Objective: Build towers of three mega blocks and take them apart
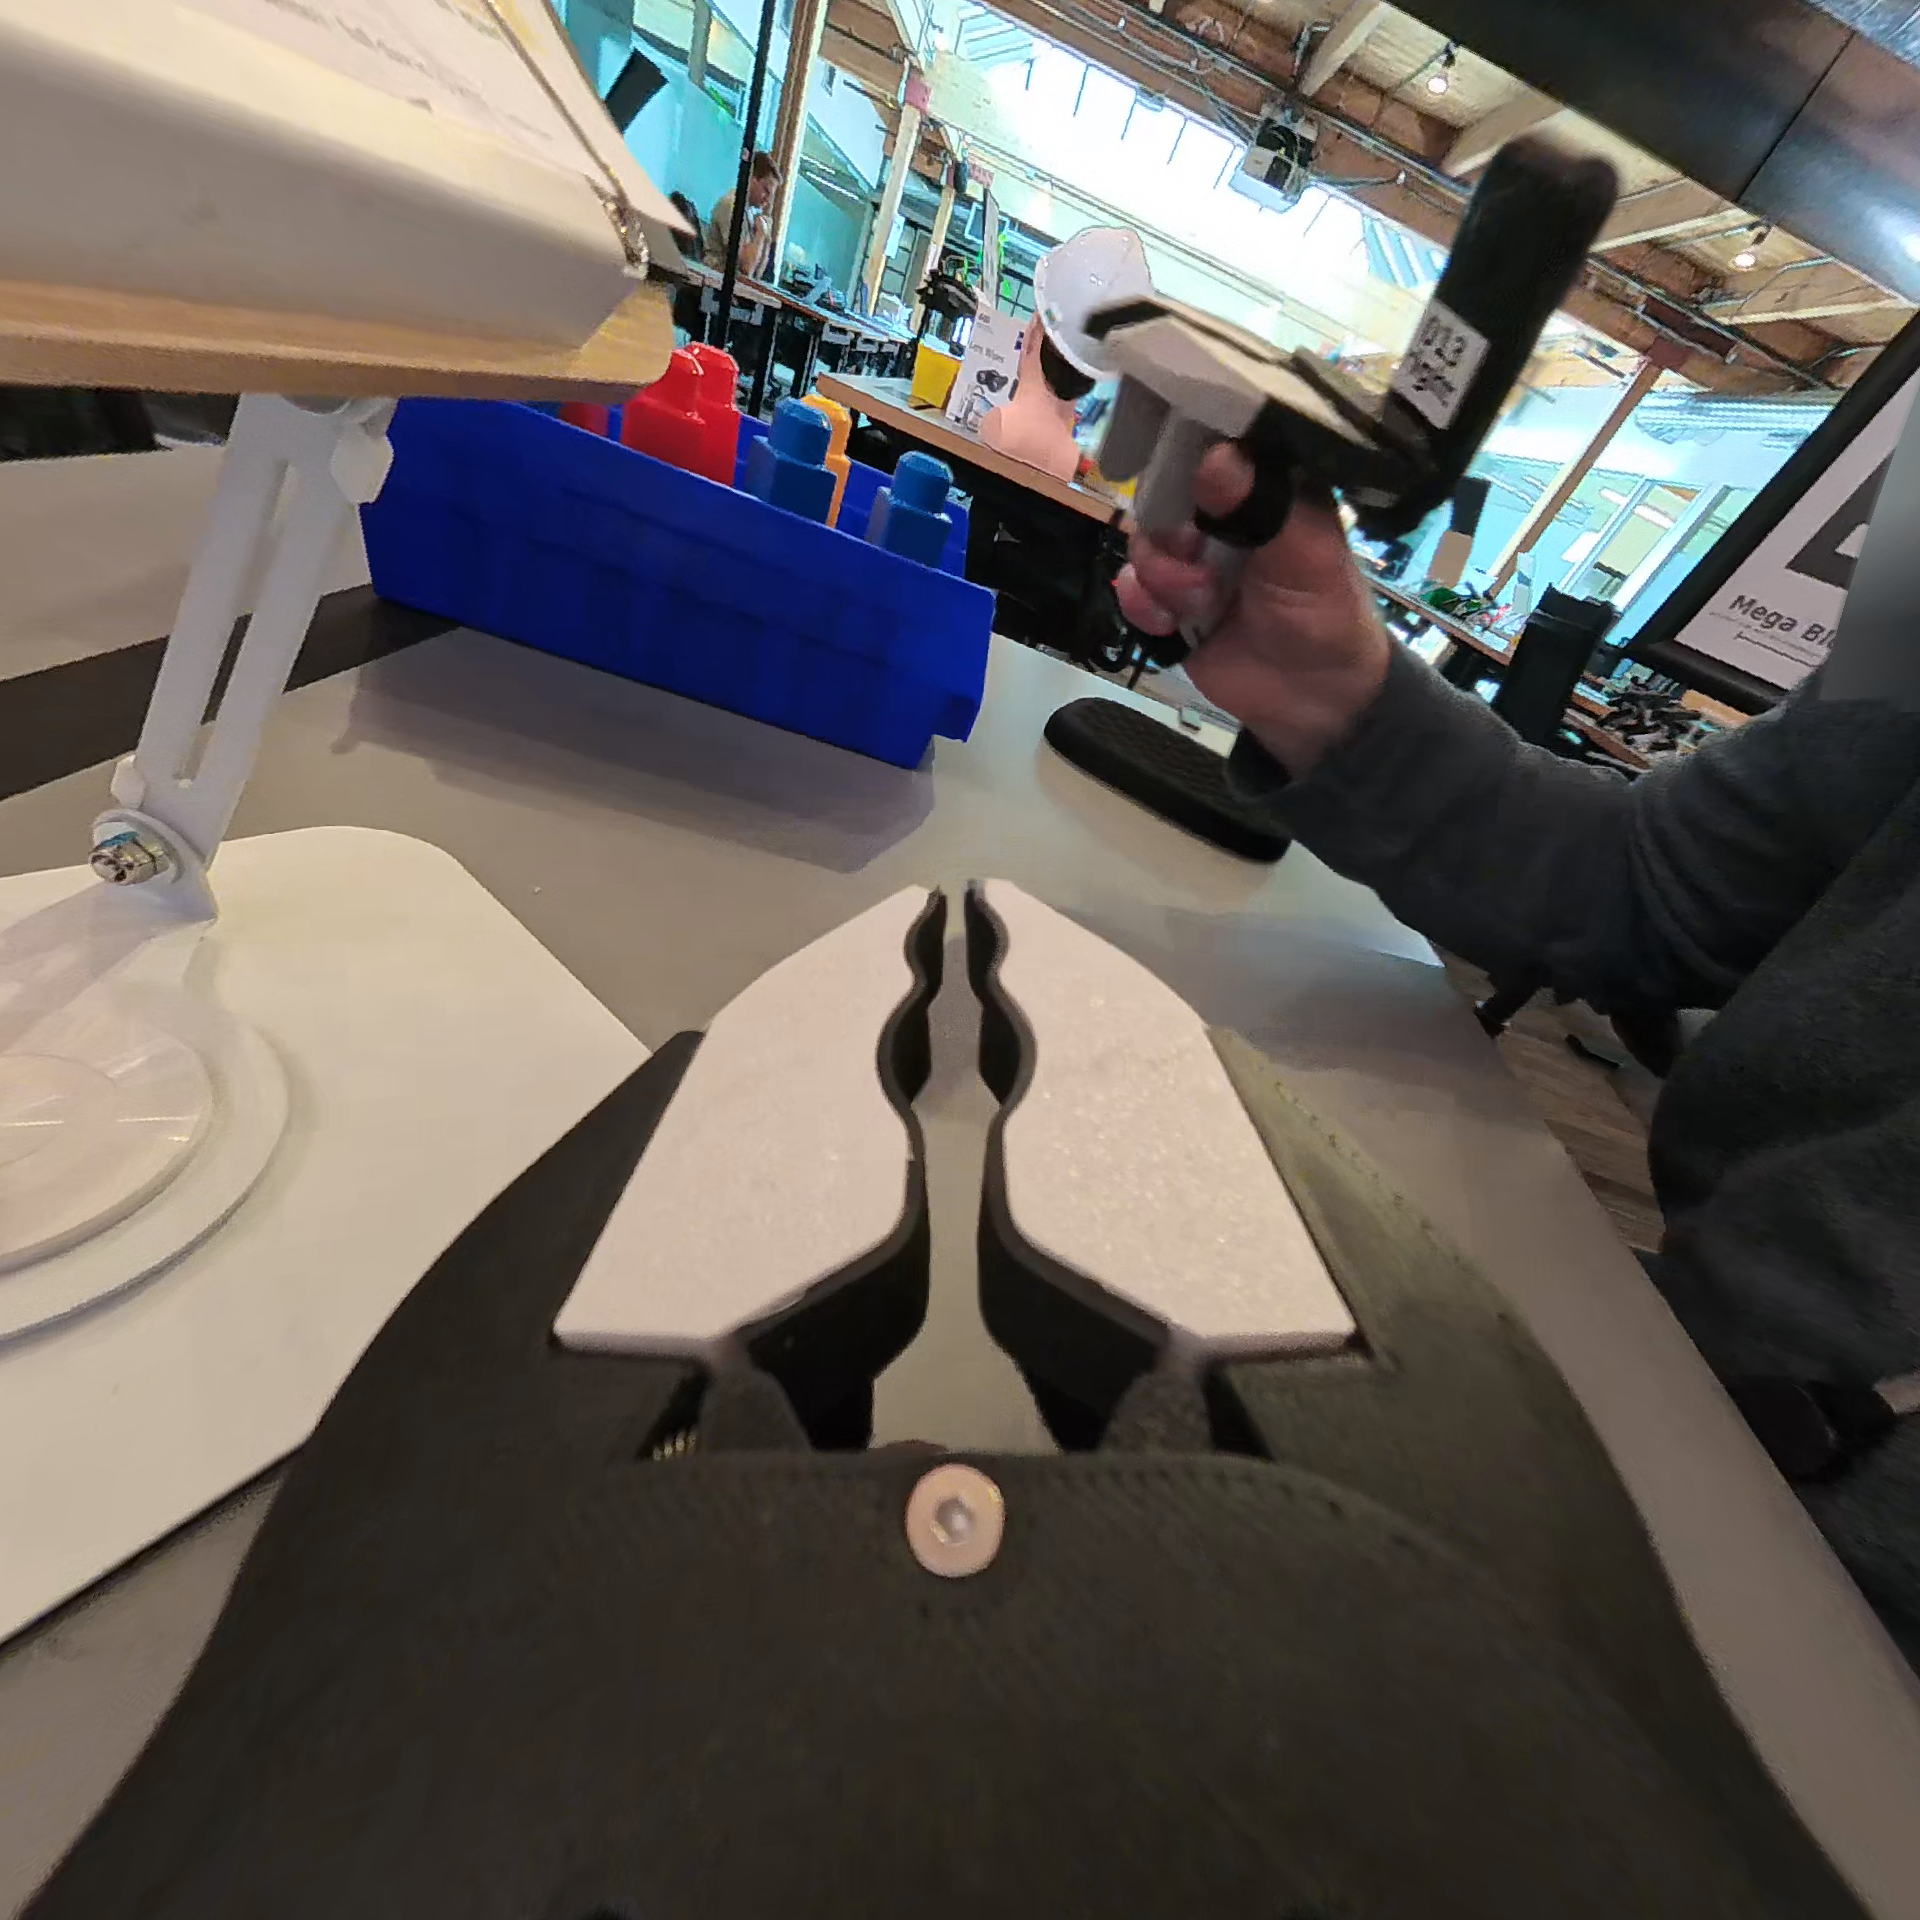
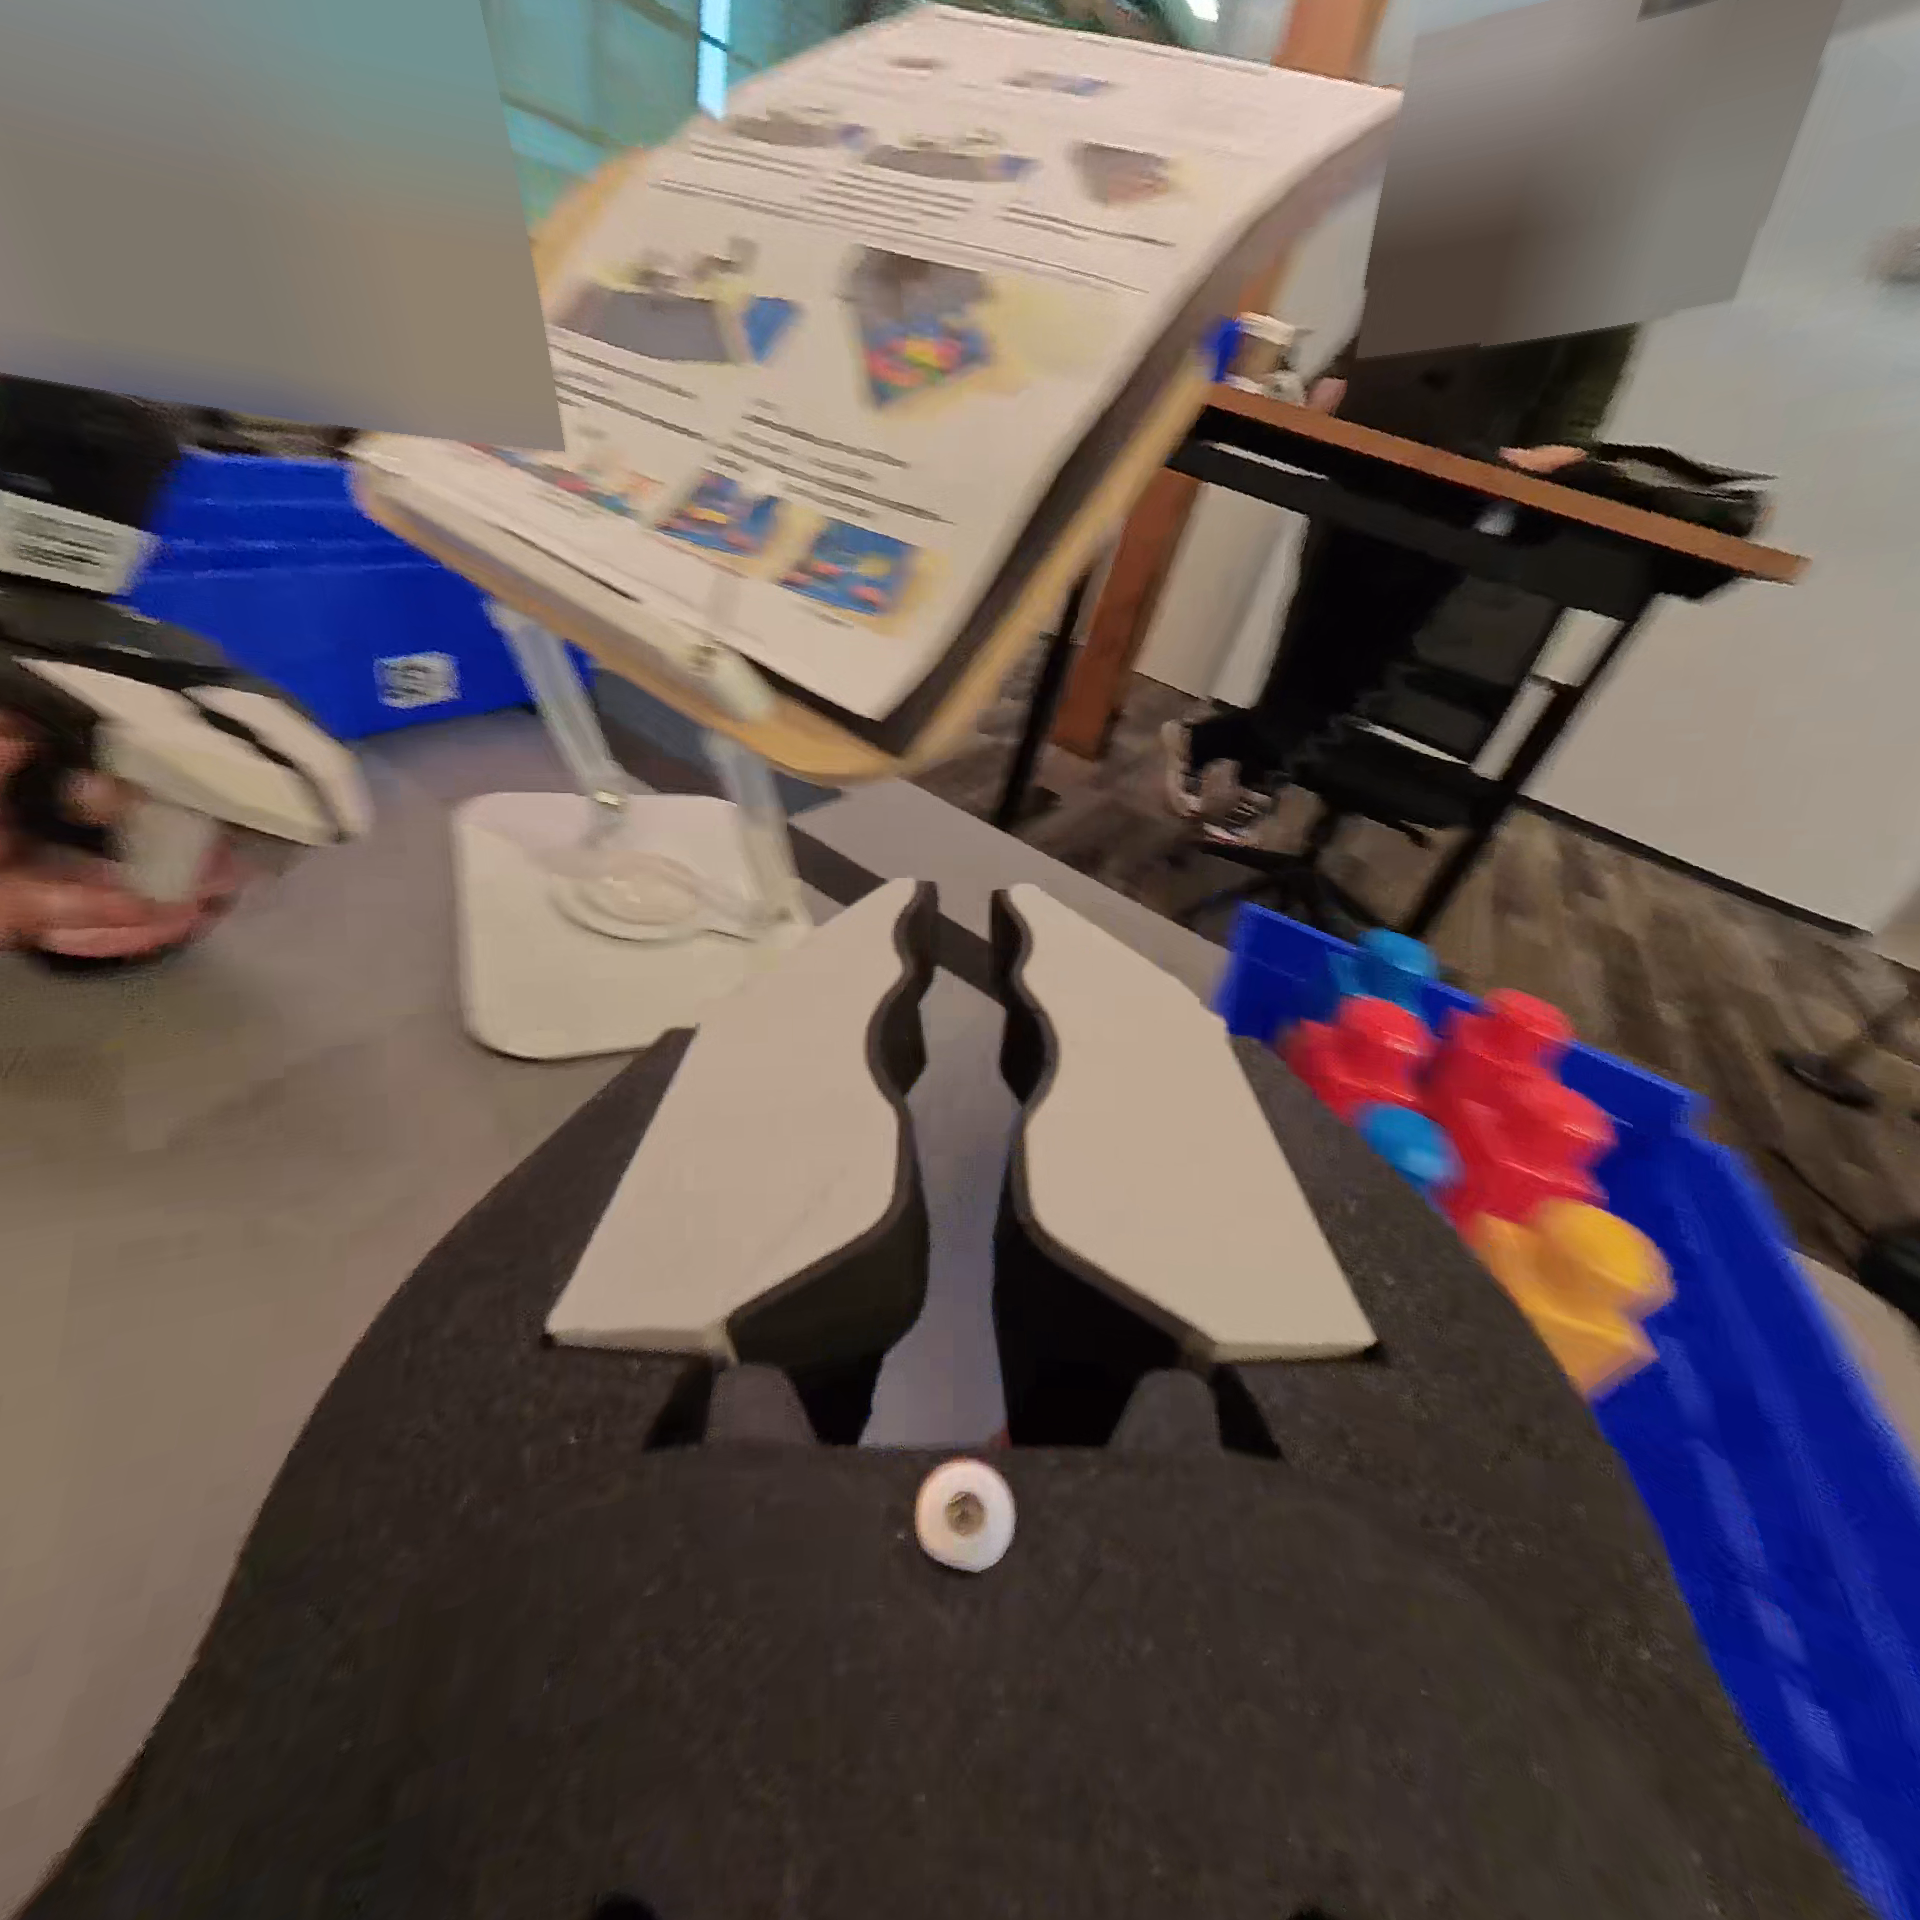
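A blue bin (image 1: 665,592) on the grey table holds red (image 1: 686,410), blue (image 1: 795,457) and orange mega blocks. The bin also shows at the right of the right wrist view (image 2: 1704,1382), with red blocks (image 2: 1496,1101), blue blocks (image 2: 1403,1143) and an orange block (image 2: 1579,1288) in it. My left gripper (image 1: 956,899) is shut and empty, low over the table in front of the bin. My right gripper (image 2: 956,894) is nearly shut and empty, held in the air left of the bin. It shows in the left wrist view (image 1: 1153,322), held by a hand.
A white stand (image 1: 197,665) with an instruction sheet board (image 2: 883,395) stands on a white base (image 2: 582,914) at the left. A black wrist pad (image 1: 1153,769) lies right of the bin. A second blue bin (image 2: 312,592) sits behind the stand. The person's grey sleeve (image 1: 1621,831) is at right.
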The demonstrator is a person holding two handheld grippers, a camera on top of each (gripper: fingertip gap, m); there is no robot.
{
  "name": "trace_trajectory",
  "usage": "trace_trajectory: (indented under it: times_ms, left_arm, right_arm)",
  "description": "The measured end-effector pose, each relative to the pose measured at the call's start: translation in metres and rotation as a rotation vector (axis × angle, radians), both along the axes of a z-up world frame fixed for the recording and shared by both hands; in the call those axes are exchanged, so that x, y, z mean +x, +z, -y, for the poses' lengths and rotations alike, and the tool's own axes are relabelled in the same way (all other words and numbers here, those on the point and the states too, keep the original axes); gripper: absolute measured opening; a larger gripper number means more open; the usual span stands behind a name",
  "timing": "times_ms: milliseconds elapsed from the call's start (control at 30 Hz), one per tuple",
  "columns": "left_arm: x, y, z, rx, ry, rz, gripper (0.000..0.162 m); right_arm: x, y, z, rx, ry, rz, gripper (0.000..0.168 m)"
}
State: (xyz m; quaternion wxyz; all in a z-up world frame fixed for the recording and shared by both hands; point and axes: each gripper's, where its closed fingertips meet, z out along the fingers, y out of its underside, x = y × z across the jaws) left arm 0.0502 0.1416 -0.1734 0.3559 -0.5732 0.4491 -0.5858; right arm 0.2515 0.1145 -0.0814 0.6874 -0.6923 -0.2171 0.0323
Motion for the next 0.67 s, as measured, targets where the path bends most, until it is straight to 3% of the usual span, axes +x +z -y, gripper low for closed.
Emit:
trace_trajectory:
  times_ms: [33,333,533,667]
  left_arm:
    - [0.001,-0.002,-0.001,0.006,0.008,-0.007,0.002]
    - [0.002,-0.015,-0.02,0.063,0.115,-0.051,0.0]
    - [-0.009,-0.008,-0.035,0.031,0.183,0.006,0.002]
    - [-0.014,-0.003,-0.035,0.077,0.207,0.01,0.003]
  right_arm:
    - [-0.024,-0.003,-0.001,-0.011,0.061,-0.02,0.001]
    - [-0.181,-0.067,-0.041,-0.142,0.384,-0.148,0.0]
    - [-0.205,-0.086,-0.083,-0.149,0.394,-0.215,0.002]
    - [-0.21,-0.092,-0.085,-0.148,0.428,-0.231,0.003]
